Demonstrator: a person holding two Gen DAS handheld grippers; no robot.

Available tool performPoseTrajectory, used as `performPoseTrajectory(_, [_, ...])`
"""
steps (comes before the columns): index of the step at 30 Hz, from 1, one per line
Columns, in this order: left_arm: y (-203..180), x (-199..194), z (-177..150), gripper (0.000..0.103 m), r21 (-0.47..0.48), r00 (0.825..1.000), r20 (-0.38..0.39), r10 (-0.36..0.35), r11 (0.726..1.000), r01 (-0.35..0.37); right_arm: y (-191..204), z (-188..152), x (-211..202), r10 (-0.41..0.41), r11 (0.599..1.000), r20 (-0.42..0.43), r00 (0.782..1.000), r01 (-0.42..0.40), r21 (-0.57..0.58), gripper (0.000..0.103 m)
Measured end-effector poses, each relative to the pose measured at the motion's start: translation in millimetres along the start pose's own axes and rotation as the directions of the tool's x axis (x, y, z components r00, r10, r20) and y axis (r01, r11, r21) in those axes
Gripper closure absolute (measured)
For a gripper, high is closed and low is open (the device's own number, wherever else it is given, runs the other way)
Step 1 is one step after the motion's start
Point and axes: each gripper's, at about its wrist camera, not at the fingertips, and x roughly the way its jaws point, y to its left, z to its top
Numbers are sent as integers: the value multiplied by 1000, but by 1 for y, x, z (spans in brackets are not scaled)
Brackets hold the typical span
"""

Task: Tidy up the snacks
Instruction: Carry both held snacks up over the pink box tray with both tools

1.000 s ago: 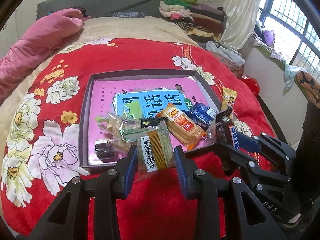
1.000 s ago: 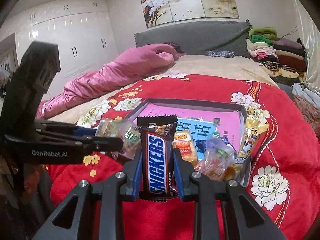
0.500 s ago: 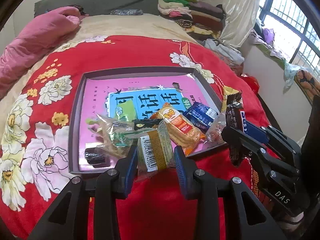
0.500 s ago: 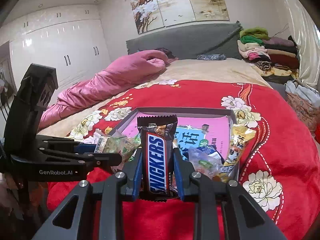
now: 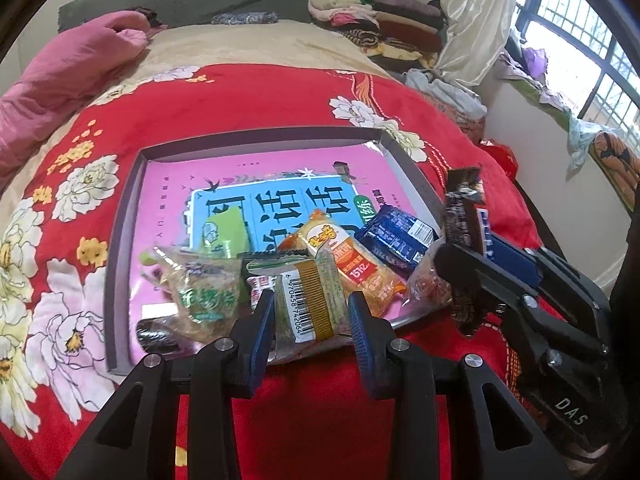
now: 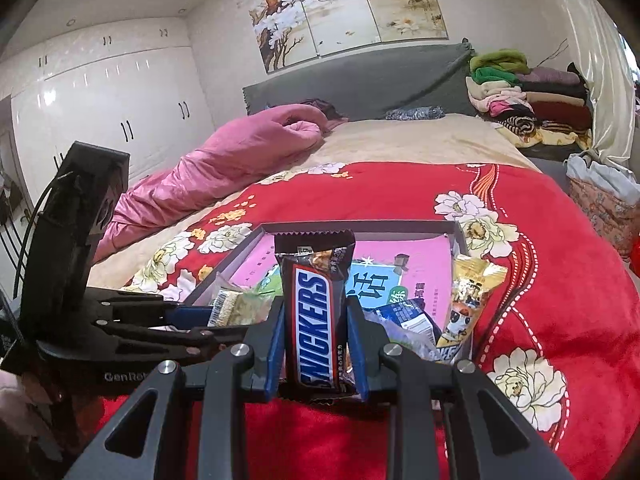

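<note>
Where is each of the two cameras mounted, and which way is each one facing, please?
Left wrist: sits on the left gripper, looking along its fingers over the snack tray on the bed; shows the barcoded packet it grips and the right gripper.
Right wrist: sits on the right gripper, facing the headboard; shows its Snickers bar and the left gripper.
Shared: tray, red quilt, both grippers.

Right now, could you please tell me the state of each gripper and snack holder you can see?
left gripper: shut on barcoded snack packet
right gripper: shut on Snickers bar, held upright
grey tray: open, snacks piled at its near end
</note>
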Motion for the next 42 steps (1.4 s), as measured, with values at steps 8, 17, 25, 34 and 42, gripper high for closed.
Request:
performPoseTrajectory(8, [-8, 12, 7, 65, 18, 1000, -12, 3, 1000, -3, -11, 2, 18, -14, 1000, -17, 1000, 14, 14, 74])
performPoseTrajectory(17, [-10, 22, 8, 65, 23, 999, -31, 12, 1000, -11, -22, 1, 31, -11, 999, -43, 999, 13, 39, 74])
performPoseTrajectory(25, [-7, 26, 7, 65, 28, 999, -32, 15, 1000, -14, -22, 0, 35, -10, 999, -57, 998, 12, 33, 74])
performPoseTrajectory(34, [-7, 28, 8, 65, 36, 999, -24, 34, 999, -34, -24, -2, 40, -22, 999, -66, 998, 25, 38, 74])
performPoseTrajectory(42, [-8, 29, 9, 65, 43, 999, -25, 47, 998, -46, -28, -3, 42, -17, 998, -72, 997, 21, 51, 74])
